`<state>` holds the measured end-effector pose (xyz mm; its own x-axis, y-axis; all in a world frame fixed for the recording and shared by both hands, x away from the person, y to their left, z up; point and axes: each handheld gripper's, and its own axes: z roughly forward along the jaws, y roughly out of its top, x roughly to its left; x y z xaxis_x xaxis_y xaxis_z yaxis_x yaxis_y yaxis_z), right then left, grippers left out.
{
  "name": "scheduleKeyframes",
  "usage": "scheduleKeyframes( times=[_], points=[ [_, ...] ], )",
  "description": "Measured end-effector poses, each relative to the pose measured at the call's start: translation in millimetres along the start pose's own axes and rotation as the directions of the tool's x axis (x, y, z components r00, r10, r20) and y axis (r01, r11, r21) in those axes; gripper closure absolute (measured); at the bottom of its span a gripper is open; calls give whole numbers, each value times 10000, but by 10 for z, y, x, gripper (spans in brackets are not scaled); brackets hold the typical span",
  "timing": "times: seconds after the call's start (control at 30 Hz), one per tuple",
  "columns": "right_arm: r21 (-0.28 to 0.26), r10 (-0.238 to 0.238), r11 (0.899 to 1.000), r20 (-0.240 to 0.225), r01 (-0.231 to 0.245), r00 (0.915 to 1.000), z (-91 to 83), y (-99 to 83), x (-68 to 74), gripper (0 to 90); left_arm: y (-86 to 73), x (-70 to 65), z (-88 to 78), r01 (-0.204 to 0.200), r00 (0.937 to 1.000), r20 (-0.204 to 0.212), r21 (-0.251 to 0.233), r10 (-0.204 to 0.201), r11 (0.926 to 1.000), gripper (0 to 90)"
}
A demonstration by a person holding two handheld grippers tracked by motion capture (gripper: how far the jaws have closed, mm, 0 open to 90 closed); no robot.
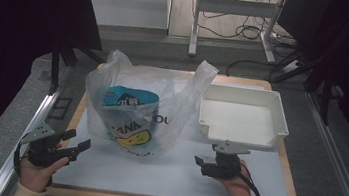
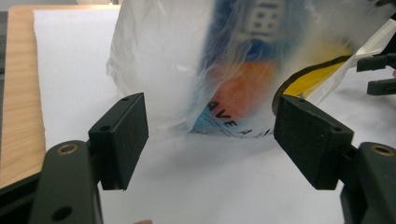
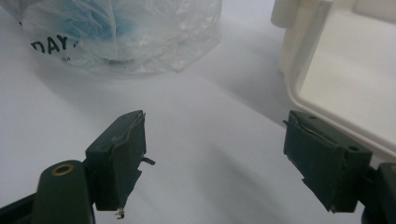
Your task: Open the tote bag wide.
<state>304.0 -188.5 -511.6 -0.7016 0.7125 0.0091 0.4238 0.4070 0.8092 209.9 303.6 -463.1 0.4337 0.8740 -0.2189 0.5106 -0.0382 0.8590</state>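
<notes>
A clear plastic bag (image 1: 177,96) stands at the middle of the white mat, holding a blue packet (image 1: 127,97) and a yellow one (image 1: 132,137). My left gripper (image 1: 78,140) hovers at the front left, open and empty, pointing at the bag. In the left gripper view the bag (image 2: 163,60) is just beyond the spread jaws of the left gripper (image 2: 210,135). My right gripper (image 1: 207,158) rests at the front right, below the tray, open with nothing between its jaws. In the right gripper view, the right gripper (image 3: 215,149) faces bare mat, with the bag (image 3: 140,42) far left.
A cream plastic tray (image 1: 243,94), empty, sits at the back right of the mat; its wall (image 3: 303,79) is close to my right jaw. The white mat (image 1: 167,178) covers a wooden table (image 2: 18,93). Beyond the table are a desk frame and cables on the floor.
</notes>
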Motion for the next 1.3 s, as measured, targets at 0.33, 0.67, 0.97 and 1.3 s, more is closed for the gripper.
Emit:
scheduleKeyframes(
  times=[0.33, 0.67, 0.97, 1.3],
  points=[
    [207, 186, 9996, 41, -187, 9998, 28, -22, -36, 210, 185, -65, -108, -271, 9996, 67, -358, 274, 9990, 263],
    [387, 216, 9990, 99, -220, 9997, 50, -39, -45, 210, 325, -121, -170, -315, 9990, 292, -583, 333, 9978, 263],
    [487, 279, 9984, 157, -286, 9995, 62, -48, -58, 210, 491, -181, -274, -351, 9983, 436, -878, 391, 9955, 236],
    [601, 326, 9976, 186, -337, 9993, 80, -59, -67, 210, 899, -384, -367, -1052, 9934, 336, -1176, 1098, 9875, 197]
  ],
)
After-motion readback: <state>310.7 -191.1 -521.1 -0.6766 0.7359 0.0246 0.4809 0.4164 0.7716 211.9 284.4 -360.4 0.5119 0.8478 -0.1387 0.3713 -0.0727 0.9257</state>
